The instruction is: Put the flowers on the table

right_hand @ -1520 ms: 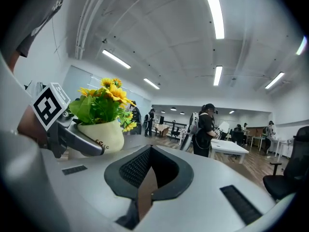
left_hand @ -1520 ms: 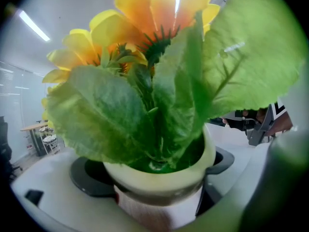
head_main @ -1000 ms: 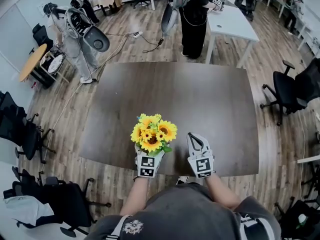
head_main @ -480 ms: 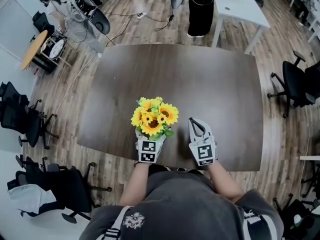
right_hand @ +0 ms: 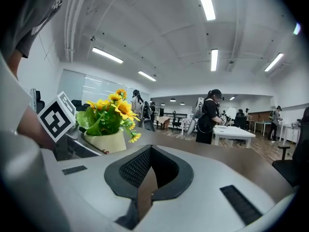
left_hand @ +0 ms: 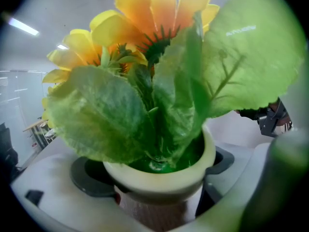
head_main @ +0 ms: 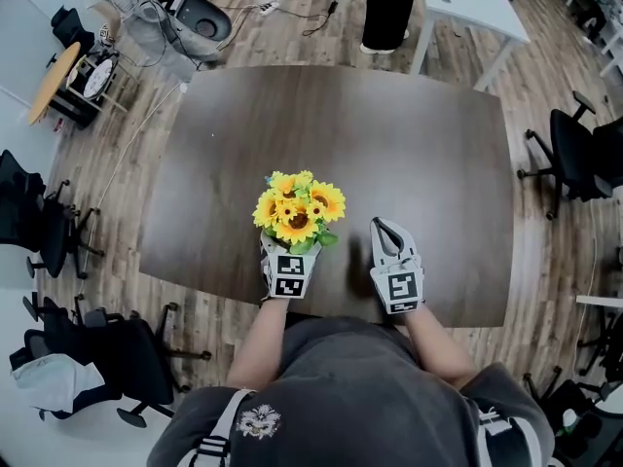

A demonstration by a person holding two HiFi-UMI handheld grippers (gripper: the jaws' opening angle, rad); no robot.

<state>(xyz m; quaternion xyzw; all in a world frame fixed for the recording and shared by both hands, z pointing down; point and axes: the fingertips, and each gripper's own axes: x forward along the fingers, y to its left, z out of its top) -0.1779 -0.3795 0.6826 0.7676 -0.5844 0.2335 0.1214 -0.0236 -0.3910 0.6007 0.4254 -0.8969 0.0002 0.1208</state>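
At the near edge of the bench (head_main: 409, 163), the left gripper (head_main: 288, 253) clamps the flowers (head_main: 297, 212) by their pot (left_hand: 159, 175). The right gripper (head_main: 387, 233) is closed and empty. Releasing this close to the edge risks the pot toppling off.

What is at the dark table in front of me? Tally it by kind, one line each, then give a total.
Pot of sunflowers: 1, gripped by the left claw
Claws: 2, the left claw and the right claw, the latter shut on nothing
Dark table: 1
Total: 4
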